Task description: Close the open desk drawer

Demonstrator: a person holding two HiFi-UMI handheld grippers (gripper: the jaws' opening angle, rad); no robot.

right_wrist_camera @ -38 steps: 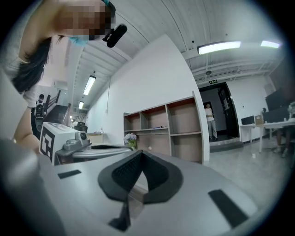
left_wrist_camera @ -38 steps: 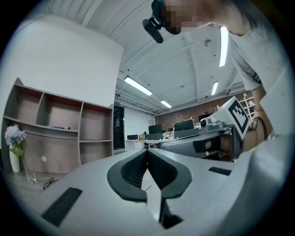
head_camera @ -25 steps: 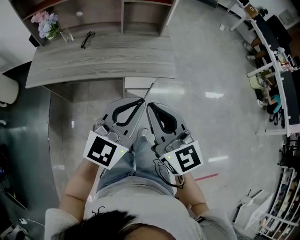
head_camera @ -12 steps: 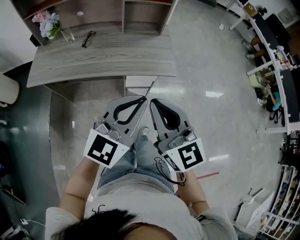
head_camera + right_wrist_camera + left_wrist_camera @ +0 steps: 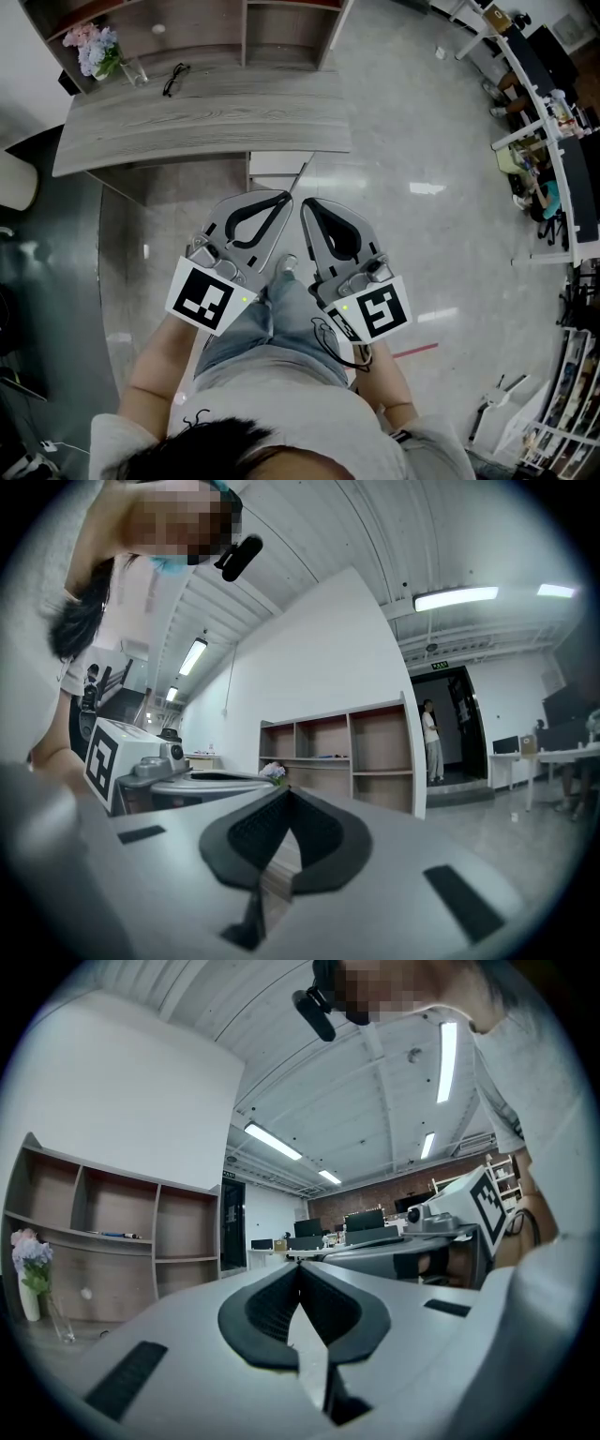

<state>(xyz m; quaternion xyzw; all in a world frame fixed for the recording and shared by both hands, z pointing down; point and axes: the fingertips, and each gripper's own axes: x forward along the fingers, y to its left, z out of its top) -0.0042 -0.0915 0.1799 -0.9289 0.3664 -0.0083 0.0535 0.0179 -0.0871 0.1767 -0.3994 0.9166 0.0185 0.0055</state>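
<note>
The grey wooden desk (image 5: 202, 122) fills the top of the head view. Its drawer (image 5: 275, 169) sticks out from under the front edge, pale and partly open. My left gripper (image 5: 287, 195) is held just short of the drawer, its jaws shut with nothing between them. My right gripper (image 5: 304, 203) hangs beside it, also shut and empty. Neither one touches the drawer. In the left gripper view the left gripper (image 5: 300, 1266) points up at the room. The right gripper (image 5: 286, 793) aims toward the shelving in the right gripper view.
On the desk lie glasses (image 5: 174, 78), a flower bunch (image 5: 97, 47) and a glass vase (image 5: 134, 70). Wooden shelving (image 5: 248, 28) backs the desk. A person (image 5: 431, 739) stands in a far doorway. Office desks (image 5: 548, 103) line the right side. My legs are below the grippers.
Both grippers have stayed nearly still; the right one has crept slightly toward the desk. The drawer has not moved.
</note>
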